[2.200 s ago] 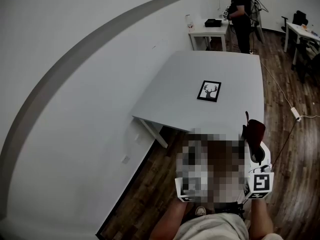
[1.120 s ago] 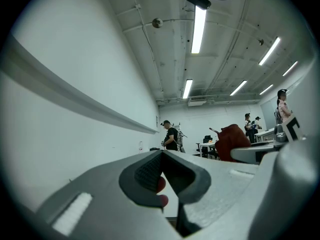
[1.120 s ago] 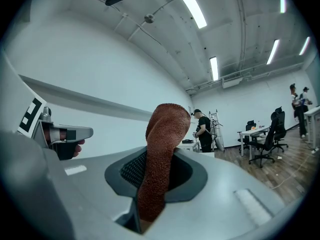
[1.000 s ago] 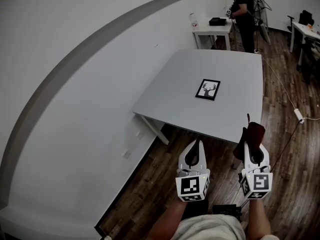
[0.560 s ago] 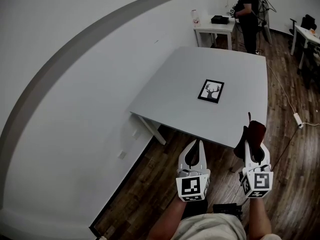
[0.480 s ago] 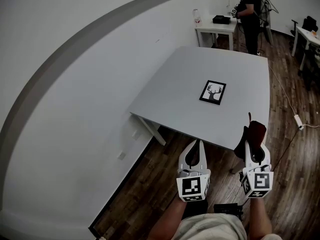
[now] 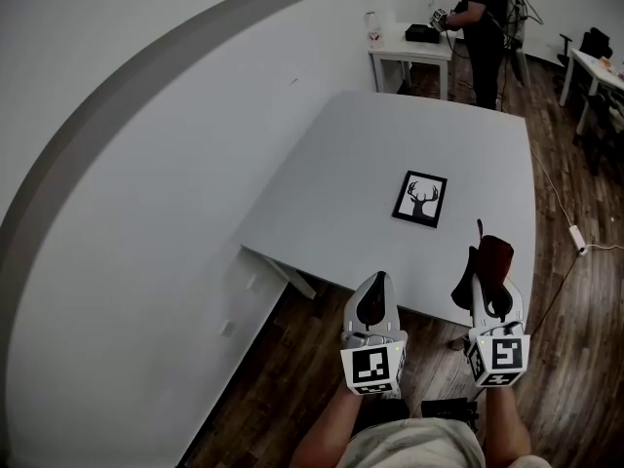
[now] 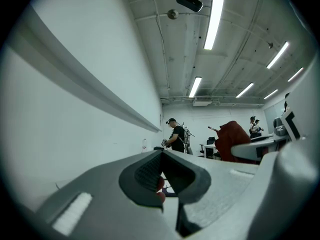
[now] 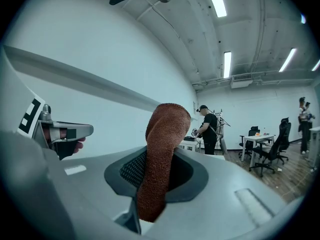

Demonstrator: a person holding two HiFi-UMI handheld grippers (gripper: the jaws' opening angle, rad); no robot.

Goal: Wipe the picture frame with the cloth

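The black picture frame [image 7: 420, 199] with a deer print lies flat on the white table [image 7: 341, 193], toward its near right part. Both grippers hover over the floor just short of the table's near edge, apart from the frame. My right gripper [image 7: 487, 279] is shut on a dark red cloth [image 7: 489, 259], which stands up out of its jaws [image 9: 161, 154]. My left gripper [image 7: 374, 283] is shut with nothing in it [image 8: 162, 158]. From the left gripper view, the cloth [image 8: 233, 140] shows off to the right.
A person [image 7: 484, 22] stands at a small white side table [image 7: 409, 51] beyond the far end of the table. Desks and chairs [image 7: 593, 66] are at the far right. A cable with a plug block [image 7: 576, 231] lies on the wood floor. A white wall [image 7: 146, 183] runs along the left.
The table and frame now sit closer and lower in the head view. Both grippers have come up to the table's near edge. The cloth stays in the right gripper.
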